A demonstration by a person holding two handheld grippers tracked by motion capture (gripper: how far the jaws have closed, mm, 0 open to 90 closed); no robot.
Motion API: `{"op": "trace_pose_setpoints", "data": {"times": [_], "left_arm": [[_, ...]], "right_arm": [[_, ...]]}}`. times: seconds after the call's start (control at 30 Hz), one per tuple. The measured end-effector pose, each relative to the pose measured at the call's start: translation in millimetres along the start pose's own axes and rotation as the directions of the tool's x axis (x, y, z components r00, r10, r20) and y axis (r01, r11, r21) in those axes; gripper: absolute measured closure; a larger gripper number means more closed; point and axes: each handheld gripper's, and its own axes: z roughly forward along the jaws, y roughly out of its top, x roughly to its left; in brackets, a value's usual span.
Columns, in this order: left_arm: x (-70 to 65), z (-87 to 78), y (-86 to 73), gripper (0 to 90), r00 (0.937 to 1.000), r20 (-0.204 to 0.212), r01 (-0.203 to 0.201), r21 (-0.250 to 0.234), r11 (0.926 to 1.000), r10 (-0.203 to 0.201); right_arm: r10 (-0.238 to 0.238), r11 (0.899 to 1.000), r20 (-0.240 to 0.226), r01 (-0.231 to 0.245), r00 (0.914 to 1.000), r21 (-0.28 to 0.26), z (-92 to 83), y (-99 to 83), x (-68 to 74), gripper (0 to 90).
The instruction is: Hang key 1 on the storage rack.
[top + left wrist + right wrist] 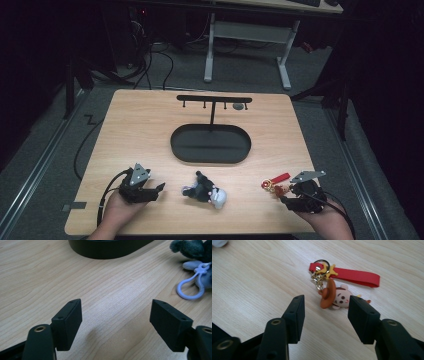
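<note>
A keychain with a red strap [358,276] and a small cowboy-hat figure [336,296] lies on the wooden table near the front right [275,184]. My right gripper [325,312] hovers just in front of it, open, with the figure lying just past its fingertips and untouched. In the high view the right gripper [284,196] sits right of the keychain. A dark grey plush toy [205,192] with a pale clip [191,287] lies at the front centre. My left gripper [159,190] rests to its left, open and with nothing between its jaws [116,315].
A black oval tray [176,145] lies mid-table, with a black T-shaped hanger rack [214,99] standing at its far side. One small grey item [239,106] hangs from the rack's right end. Beyond the table stand a desk frame and cables on the floor.
</note>
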Motion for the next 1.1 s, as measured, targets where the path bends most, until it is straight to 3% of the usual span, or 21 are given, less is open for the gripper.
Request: {"op": "trace_pose_setpoints", "data": {"times": [0.13, 0.3, 0.37, 0.63, 0.83, 1.1], "left_arm": [[-0.9, 1.1, -0.3, 26.7, 1.0, 0.002, -0.001, 0.003, 1.0, 0.001], [-1.8, 2.2, -0.4, 27.1, 1.0, 0.004, -0.009, 0.009, 0.9999, 0.009], [-1.8, 2.6, -0.4, 27.2, 0.9999, 0.006, -0.009, 0.012, 0.9999, 0.009], [-2.0, 3.0, -0.1, 27.3, 0.9999, 0.011, -0.012, 0.013, 0.9998, 0.012], [-2.4, 2.0, -0.9, 27.3, 0.9998, 0.014, -0.014, 0.016, 0.9998, 0.014], [-3.4, 2.2, -1.2, 27.3, 0.9996, 0.02, -0.019, 0.019, 0.9996, 0.019]], "right_arm": [[0.009, 1.0, 0.002, -0.009, 1.0, 0.016, -0.2, 0.1, -7.5, 57.8], [0.012, 0.998, 0.017, -0.013, 0.9998, 0.063, 5.8, 2.0, -21.0, 85.0], [0.006, 0.995, 0.033, -0.009, 0.9994, 0.096, 10.9, 4.5, -25.8, 90.0], [-0.005, 0.991, 0.068, -0.005, 0.9976, 0.134, 39.4, 26.4, -37.1, 87.3], [-0.023, 0.984, 0.101, 0.005, 0.9946, 0.177, 55.9, 31.4, -41.6, 87.7], [-0.024, 0.979, 0.071, 0.009, 0.9972, 0.203, 52.3, 23.6, -35.1, 89.7]]}}
